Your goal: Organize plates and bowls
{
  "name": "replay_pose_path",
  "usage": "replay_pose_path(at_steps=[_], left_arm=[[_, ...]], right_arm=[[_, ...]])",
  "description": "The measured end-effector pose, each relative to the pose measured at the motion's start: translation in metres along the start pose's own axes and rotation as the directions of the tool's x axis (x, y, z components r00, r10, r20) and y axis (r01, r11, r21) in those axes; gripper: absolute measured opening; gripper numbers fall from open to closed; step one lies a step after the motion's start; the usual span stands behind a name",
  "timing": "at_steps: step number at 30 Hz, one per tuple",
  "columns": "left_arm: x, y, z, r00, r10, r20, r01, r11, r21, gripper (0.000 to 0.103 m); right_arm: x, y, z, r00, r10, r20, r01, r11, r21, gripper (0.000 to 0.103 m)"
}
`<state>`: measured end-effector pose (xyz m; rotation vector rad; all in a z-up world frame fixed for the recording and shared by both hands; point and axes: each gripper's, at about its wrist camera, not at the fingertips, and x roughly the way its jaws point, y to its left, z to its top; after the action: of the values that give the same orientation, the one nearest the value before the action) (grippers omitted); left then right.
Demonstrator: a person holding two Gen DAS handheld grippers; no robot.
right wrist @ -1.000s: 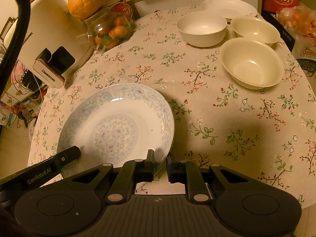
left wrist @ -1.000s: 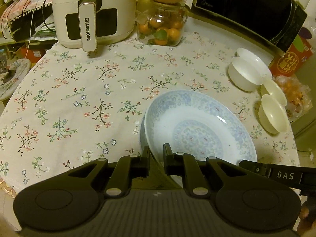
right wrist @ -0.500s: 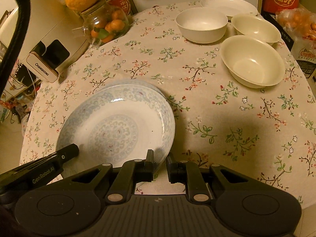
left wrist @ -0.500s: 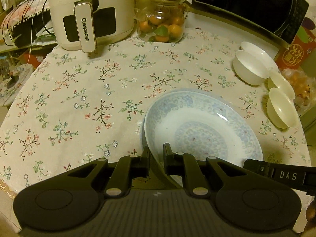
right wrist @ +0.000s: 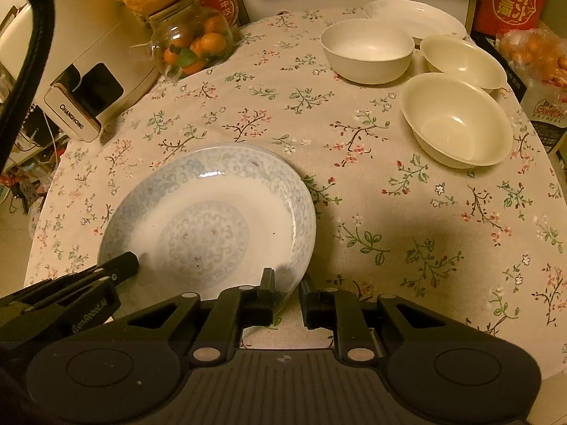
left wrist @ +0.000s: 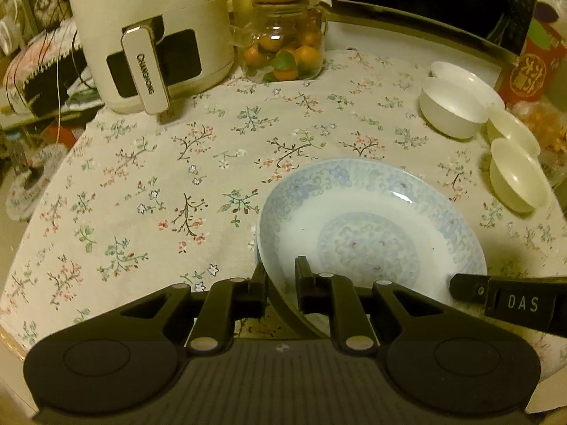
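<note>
Both the left gripper and right gripper clamp the blue-patterned porcelain plate; the cream air fryer reads apparently "CHANGHONG".

The table wore a floral cloth. On it stood an air fryer, a fruit jar, patterned plates and four white bowls.
</note>
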<state>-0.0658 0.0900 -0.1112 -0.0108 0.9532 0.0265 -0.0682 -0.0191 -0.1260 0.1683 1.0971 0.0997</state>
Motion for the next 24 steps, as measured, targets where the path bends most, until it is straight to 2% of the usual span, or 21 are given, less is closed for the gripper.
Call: replay_pose_path(at_steps=[13, 24], left_arm=[[0.006, -0.013, -0.003, 0.994, 0.100, 0.036, -0.103, 0.991, 0.090, 0.015], [0.009, -0.016, -0.005, 0.990, 0.136, 0.043, -0.141, 0.984, 0.112, 0.014]], right_arm=[[0.000, 0.010, -0.002, 0.997, -0.071, 0.025, 0.071, 0.997, -0.032, 0.016], [0.002, 0.017, -0.004, 0.993, -0.116, 0.033, 0.118, 0.992, -0.048, 0.016]])
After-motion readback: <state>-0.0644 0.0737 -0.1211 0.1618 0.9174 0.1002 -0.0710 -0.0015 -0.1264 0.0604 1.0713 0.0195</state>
